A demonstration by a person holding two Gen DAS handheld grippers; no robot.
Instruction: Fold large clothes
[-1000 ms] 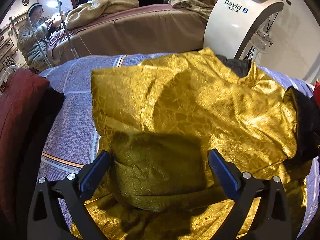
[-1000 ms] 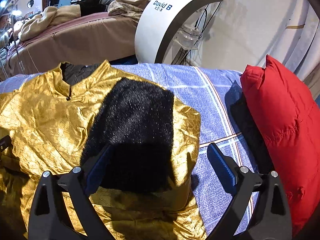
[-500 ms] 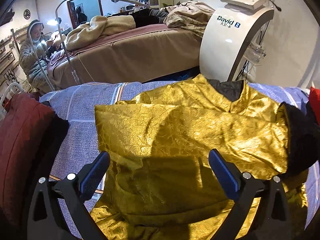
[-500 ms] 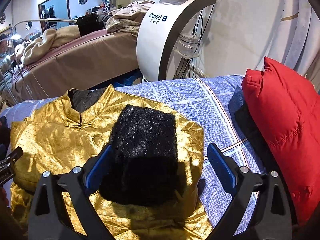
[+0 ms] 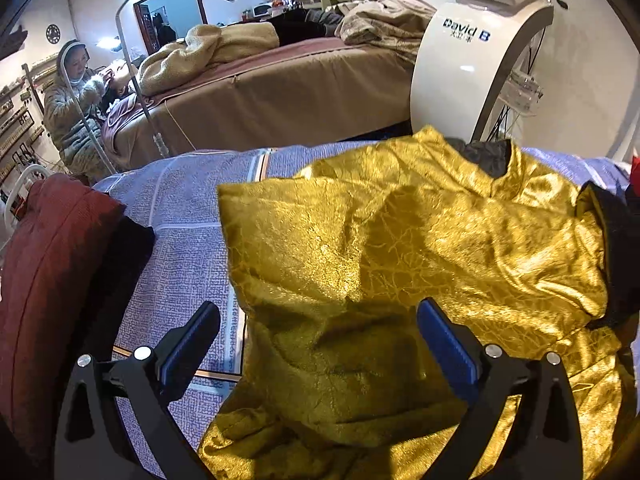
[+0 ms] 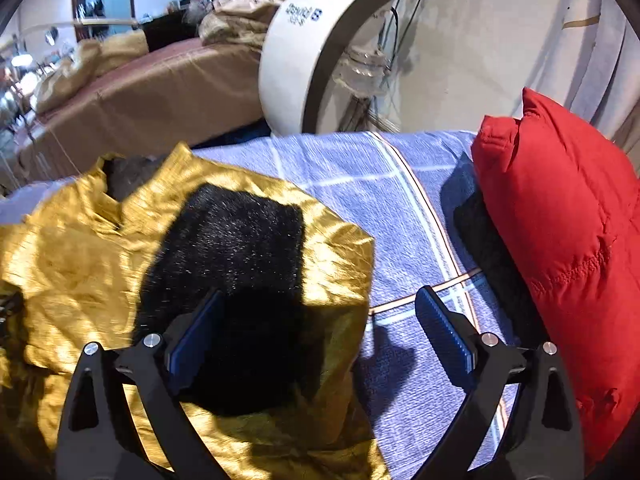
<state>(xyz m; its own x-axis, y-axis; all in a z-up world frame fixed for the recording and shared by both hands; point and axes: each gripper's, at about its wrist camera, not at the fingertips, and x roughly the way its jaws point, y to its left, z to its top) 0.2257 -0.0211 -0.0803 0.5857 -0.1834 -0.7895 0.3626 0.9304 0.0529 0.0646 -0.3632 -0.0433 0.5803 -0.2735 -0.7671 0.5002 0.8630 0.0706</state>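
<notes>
While both tools hang above the bed, I see the gold jacket [image 5: 400, 248] spread across the blue checked bedspread [image 5: 180, 216], its collar at the far edge and its black lining showing there. My left gripper [image 5: 318, 344] has its fingers spread wide with nothing between them, over the jacket's near left part, where a sleeve lies folded in across the front. The jacket's left edge runs straight, and bare bedspread lies between it and the dark red garment [image 5: 52, 280] piled at the far left. My right gripper [image 6: 316, 328] is also spread wide and empty, straddling the jacket's right edge: the left finger sits over the black fleece lining [image 6: 236, 264] of the turned-over sleeve, the right finger over bare bedspread. Right of that edge a strip of open cover runs to the red puffer jacket [image 6: 560, 240]. Beyond the bed's far edge stand a white machine [image 5: 472, 64] and a brown bed [image 5: 280, 96].
</notes>
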